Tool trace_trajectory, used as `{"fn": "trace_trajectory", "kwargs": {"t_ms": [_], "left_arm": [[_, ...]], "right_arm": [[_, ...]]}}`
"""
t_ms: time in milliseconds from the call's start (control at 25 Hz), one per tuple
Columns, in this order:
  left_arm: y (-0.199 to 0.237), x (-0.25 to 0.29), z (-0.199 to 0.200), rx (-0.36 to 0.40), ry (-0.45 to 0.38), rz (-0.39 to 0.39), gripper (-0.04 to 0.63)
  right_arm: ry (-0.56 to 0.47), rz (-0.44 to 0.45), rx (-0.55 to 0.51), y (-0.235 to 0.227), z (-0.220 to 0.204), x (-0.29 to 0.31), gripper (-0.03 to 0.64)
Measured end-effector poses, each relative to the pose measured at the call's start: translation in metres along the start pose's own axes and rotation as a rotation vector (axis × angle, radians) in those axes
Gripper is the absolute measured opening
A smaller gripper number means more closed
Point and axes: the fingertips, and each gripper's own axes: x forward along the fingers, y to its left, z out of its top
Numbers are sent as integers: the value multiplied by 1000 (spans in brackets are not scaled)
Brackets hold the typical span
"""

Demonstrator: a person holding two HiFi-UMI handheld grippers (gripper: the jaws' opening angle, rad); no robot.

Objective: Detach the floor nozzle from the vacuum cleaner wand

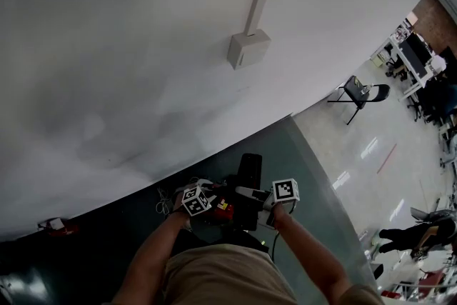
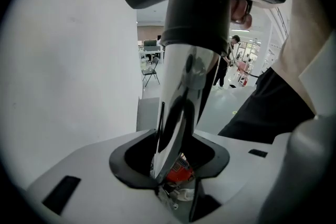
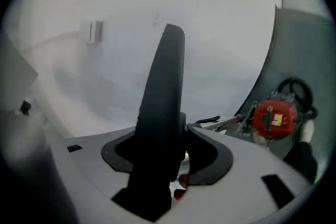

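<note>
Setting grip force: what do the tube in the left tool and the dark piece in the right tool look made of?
The tube: mirror finish, sharp reflections, so polished metal or chromed plastic. The dark piece: matte black without glints, probably plastic; the dim view leaves it open.

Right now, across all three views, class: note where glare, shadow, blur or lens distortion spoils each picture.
Head view: dim overall, the fisheye bends the lower edge of the wall into a curve. Left gripper view: black vignetted corners, reflections streak the shiny wand. Right gripper view: softest focus, the black vacuum part is a featureless silhouette against the pale wall.
</note>
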Motion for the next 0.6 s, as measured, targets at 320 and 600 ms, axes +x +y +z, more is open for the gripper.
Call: {"fn": "trace_trajectory", "kwargs": {"t_ms": [320, 600], "left_arm": [[-8, 7, 3, 22, -1, -20, 160], [-20, 16, 12, 74, 8, -43, 160]], "right_arm": [[111, -147, -167, -6, 2, -11, 251], [86, -200, -139, -12, 5, -31, 229]]}}
